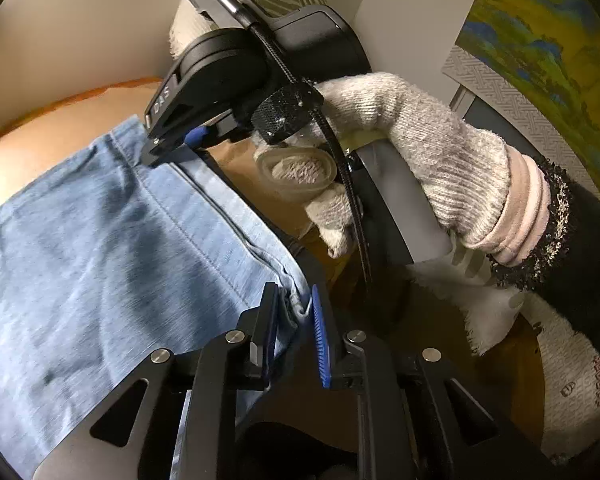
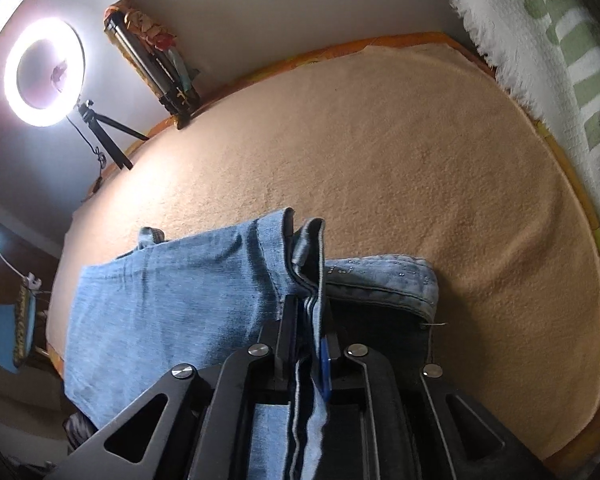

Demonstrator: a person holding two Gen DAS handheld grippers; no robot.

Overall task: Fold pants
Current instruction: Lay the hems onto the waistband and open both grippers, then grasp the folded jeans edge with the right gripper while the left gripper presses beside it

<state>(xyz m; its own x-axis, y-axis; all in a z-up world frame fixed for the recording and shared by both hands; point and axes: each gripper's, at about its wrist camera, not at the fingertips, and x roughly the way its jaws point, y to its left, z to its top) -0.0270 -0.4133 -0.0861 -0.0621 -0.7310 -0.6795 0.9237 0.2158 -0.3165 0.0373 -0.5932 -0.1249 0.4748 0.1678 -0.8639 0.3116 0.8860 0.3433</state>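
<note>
Your left hand-held gripper (image 1: pixel 294 332) pinches a bunched denim edge of the pants (image 1: pixel 100 240) between its blue pads (image 1: pixel 321 344). Your right hand-held gripper (image 2: pixel 306 340) is clamped on a folded hem of the pants (image 2: pixel 172 300), layers stacked between the fingers. In the left wrist view, the right hand-held gripper (image 1: pixel 180 148) grips the far denim edge, held by your gloved hand (image 1: pixel 420 152). Pants lie on the peach blanket (image 2: pixel 420 160) toward its near edge. Ring light (image 2: pixel 44 72) stands at the far left corner.
</note>
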